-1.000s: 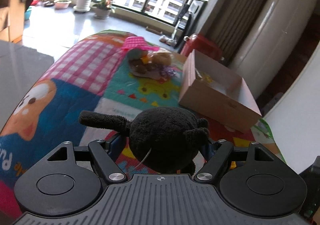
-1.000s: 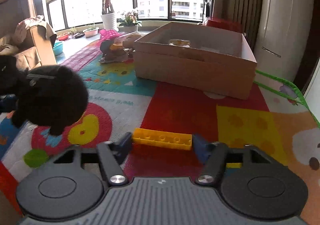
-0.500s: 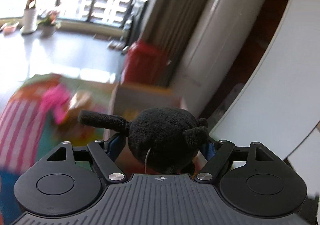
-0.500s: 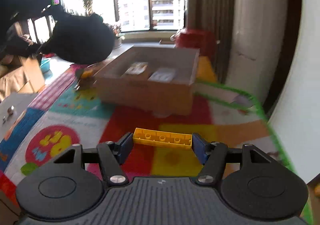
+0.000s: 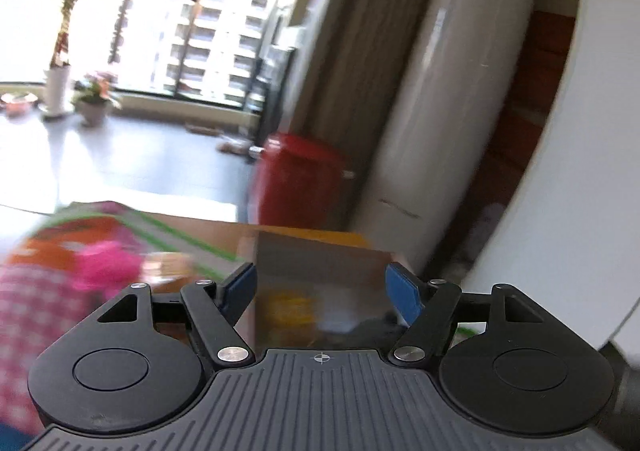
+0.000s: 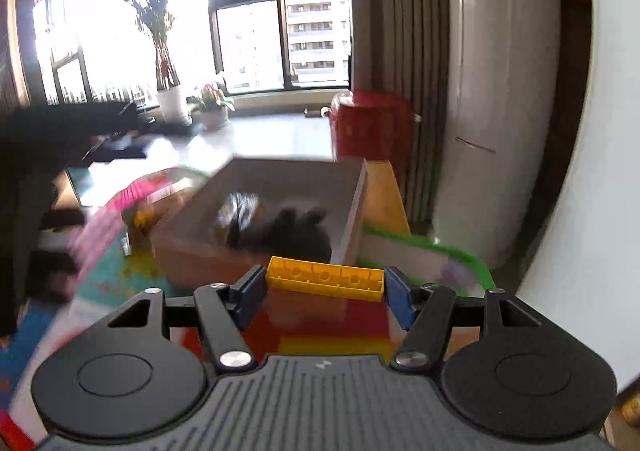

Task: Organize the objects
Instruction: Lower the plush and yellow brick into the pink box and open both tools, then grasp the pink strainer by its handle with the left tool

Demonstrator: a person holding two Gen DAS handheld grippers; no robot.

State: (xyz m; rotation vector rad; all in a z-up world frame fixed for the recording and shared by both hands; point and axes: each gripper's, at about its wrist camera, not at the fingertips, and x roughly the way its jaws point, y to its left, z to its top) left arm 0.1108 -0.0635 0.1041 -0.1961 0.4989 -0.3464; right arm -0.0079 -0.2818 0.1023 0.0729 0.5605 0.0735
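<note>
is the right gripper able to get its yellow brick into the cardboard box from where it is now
Probably yes. The right gripper is shut on the yellow brick, and the cardboard box lies straight ahead, open-topped, with nothing between them. The black plush toy takes up the near part, but room shows beside it.

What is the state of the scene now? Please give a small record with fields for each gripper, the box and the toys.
left gripper: open, nothing between its blue pads
right gripper: shut on the yellow brick
cardboard box: open top, on the colourful play mat
black plush toy: inside the box, blurred
other toys: a pink heap on the mat, left of the box
</note>
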